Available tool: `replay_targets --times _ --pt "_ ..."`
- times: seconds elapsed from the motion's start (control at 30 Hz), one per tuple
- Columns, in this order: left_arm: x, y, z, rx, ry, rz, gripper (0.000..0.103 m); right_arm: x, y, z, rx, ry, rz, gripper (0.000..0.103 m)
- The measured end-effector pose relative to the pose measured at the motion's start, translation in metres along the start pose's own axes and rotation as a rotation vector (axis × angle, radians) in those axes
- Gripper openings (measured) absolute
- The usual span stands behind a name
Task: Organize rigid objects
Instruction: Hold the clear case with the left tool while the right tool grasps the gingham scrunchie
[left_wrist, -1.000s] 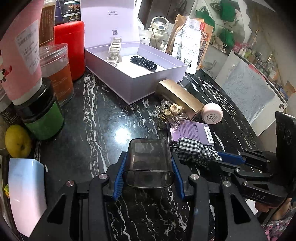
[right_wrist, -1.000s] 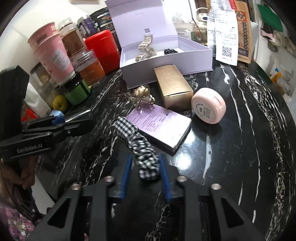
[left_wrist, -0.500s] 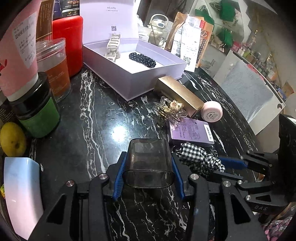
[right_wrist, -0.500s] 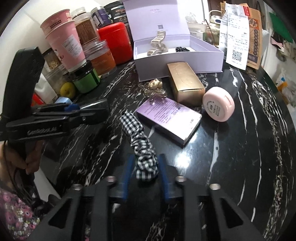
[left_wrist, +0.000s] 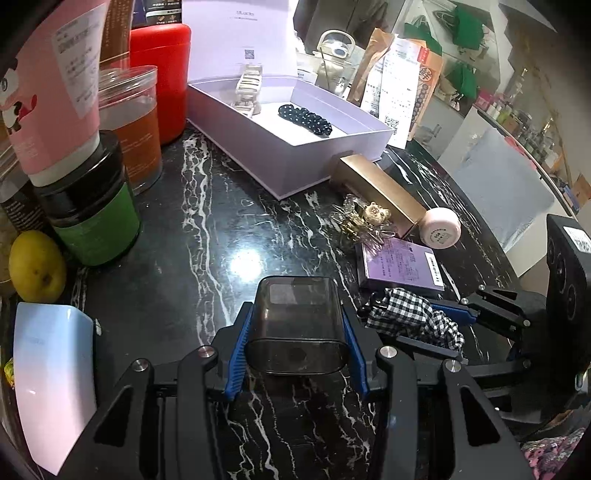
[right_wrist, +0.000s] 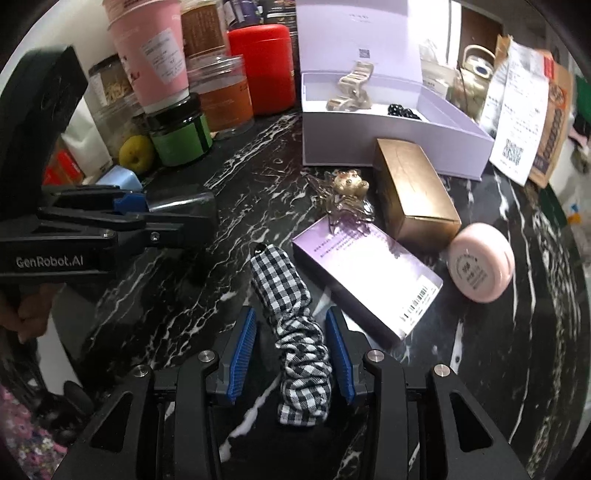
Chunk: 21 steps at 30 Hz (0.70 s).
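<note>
In the left wrist view, the left gripper (left_wrist: 297, 341) is sitting at the lower centre of the frame, its blue pads pinching a smoky translucent container (left_wrist: 297, 325) above the black marble countertop (left_wrist: 207, 236). Only this view is showing the container's open mouth and the white-and-blue item (left_wrist: 51, 373) at the lower left. At the right edge, the right gripper (left_wrist: 443, 325) is appearing side-on with the checkered scrunchie (left_wrist: 413, 317) between its pads.

In the right wrist view, the left gripper (right_wrist: 177, 221) is entering from the left edge. The right gripper (right_wrist: 291, 354) is occupying the lower centre; here the scrunchie (right_wrist: 291, 325) is lying between the blue pads with a gap visible on each side, so the jaws are standing spread. At the upper right, the open lavender box (right_wrist: 388, 129) is holding a beige hair claw (right_wrist: 351, 88).

Compared with the frame 1.0 s ago, the right gripper's pads are now standing wider apart around the scrunchie, and the lavender box is appearing larger in the right wrist view.
</note>
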<state>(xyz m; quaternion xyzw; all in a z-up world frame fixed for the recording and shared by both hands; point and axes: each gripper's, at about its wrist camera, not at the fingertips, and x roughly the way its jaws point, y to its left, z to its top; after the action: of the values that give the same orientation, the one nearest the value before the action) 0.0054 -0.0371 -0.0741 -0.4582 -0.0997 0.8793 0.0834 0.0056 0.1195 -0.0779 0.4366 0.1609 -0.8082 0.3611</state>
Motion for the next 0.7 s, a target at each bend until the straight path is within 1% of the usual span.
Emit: replay_targets --times 0.07,0.13,0.4,0.7 --pt "0.000 0.001 0.000 -0.002 0.000 0.000 0.045 0.000 0.002 -0.001 -0.013 -0.007 -0.028 0.026" --pt "0.001 0.002 0.000 -0.004 0.001 -0.002 0.045 -0.001 0.001 -0.002 -0.018 -0.011 -0.032 0.019" --pt "0.000 -0.003 0.001 0.003 -0.001 -0.014 0.045 -0.010 -0.003 -0.003 0.024 -0.033 0.011 0.018" --pt "-0.005 -0.017 0.007 0.035 -0.016 -0.031 0.045 -0.024 -0.005 -0.004 0.051 -0.065 0.015 0.018"
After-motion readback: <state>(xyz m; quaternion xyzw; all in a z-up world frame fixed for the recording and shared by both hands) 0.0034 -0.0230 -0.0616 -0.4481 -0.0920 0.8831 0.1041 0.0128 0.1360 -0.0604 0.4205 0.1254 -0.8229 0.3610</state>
